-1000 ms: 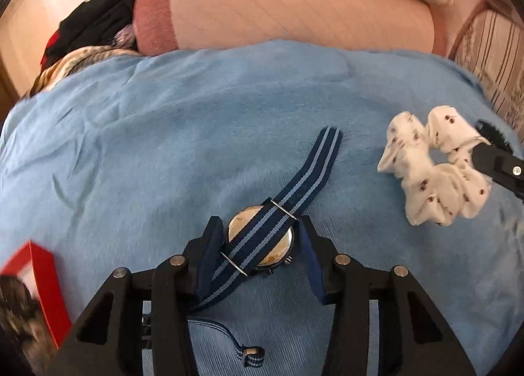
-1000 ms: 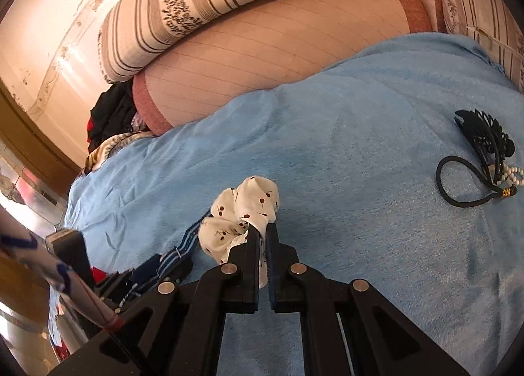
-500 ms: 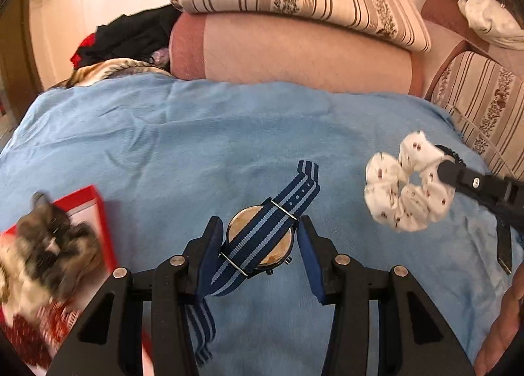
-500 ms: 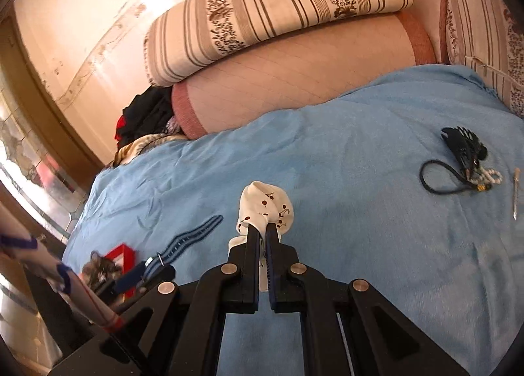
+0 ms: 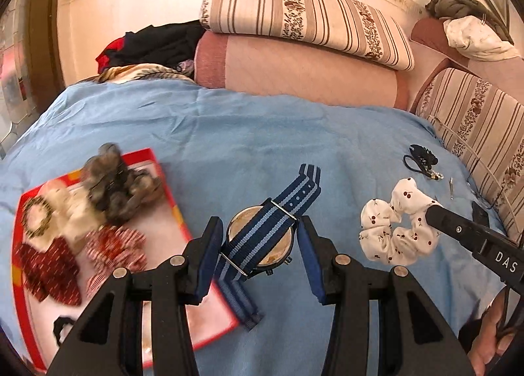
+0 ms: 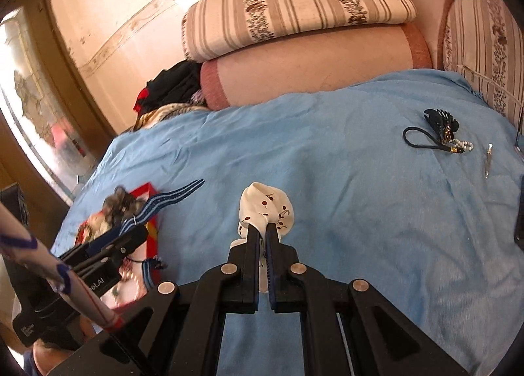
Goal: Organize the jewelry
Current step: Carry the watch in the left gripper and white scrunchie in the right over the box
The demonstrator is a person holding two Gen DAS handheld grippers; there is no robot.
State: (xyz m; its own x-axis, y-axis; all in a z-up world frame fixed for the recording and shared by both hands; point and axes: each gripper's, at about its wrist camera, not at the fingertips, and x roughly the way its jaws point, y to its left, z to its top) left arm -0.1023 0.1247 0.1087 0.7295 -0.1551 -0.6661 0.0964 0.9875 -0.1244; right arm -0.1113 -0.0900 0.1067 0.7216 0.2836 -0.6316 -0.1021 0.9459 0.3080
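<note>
The left gripper clamps the watch by its case between blue pads, its striped blue strap running ahead over the blue bedspread and hanging down behind, above the red tray's right edge. The right gripper is pinched shut on the white cherry-print scrunchie, lifted above the bedspread's middle. The tray, near the bedspread's left edge, holds more scrunchies. A black hair clip with a hair tie lies toward the far right corner. Striped cushions and a pink bolster line the far edge against a pale wall. Both grippers point forward, side by side.
</note>
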